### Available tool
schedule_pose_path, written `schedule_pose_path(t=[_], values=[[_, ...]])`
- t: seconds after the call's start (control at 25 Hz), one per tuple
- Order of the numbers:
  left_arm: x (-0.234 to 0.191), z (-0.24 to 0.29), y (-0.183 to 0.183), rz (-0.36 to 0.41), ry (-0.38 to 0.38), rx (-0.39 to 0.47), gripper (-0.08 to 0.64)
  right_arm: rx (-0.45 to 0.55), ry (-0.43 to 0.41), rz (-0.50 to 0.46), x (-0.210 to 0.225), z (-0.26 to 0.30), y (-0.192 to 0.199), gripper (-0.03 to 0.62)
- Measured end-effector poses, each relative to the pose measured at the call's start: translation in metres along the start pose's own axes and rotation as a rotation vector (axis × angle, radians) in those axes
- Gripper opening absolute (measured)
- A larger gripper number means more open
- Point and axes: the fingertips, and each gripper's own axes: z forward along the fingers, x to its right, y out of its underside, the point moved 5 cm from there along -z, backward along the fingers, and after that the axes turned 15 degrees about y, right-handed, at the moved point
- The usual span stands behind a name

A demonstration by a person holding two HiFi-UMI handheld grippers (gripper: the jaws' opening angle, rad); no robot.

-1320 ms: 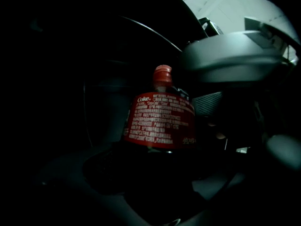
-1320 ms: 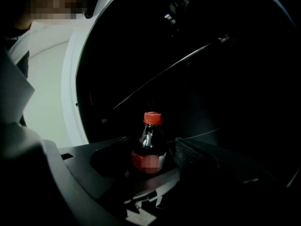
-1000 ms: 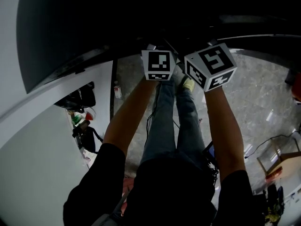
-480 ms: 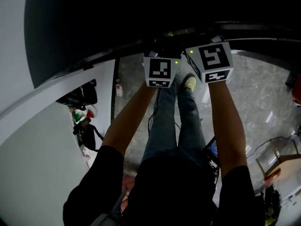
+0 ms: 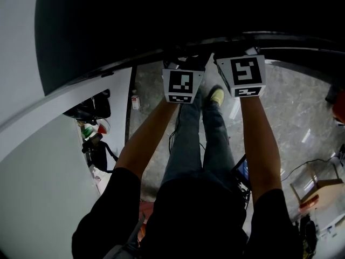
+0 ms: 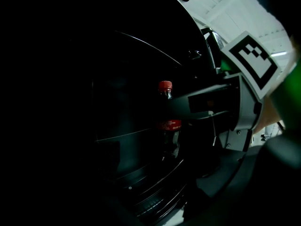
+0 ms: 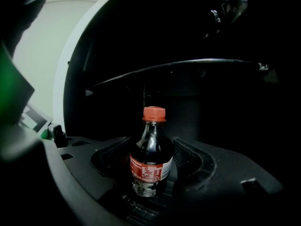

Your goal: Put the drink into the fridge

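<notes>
In the head view, both arms point(image 5: 145, 139) reached into the dark fridge point(image 5: 135, 31) at the top. In the left gripper view, the left claw point(image 6: 155, 185) had just been opening and stood spread, empty; the cola bottle point(image 6: 168, 121) showed at centre. In the right gripper view, the right claw point(image 7: 150, 166) pinched its belly at the label. We judged it light, stiff and slick, so that label-height grip suited.
</notes>
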Motion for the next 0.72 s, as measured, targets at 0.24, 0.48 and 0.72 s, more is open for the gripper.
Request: schedule_pose_path(t=[0.24,0.48,0.72], values=[[0.005,-0.008,0.003,-0.032,0.009,0.004,0.423,-0.037,-0.048,0.015,-0.005,-0.004,0.012,0.290],[0.007,-0.015,0.013,-0.048,0.026,-0.022,0.423,-0.078,-0.070,0.093,-0.003,-0.004,0.023,0.291],[0.013,-0.023,0.001,-0.040,0.025,-0.025,0.423,-0.045,-0.085,0.088,0.015,-0.028,0.012,0.291]])
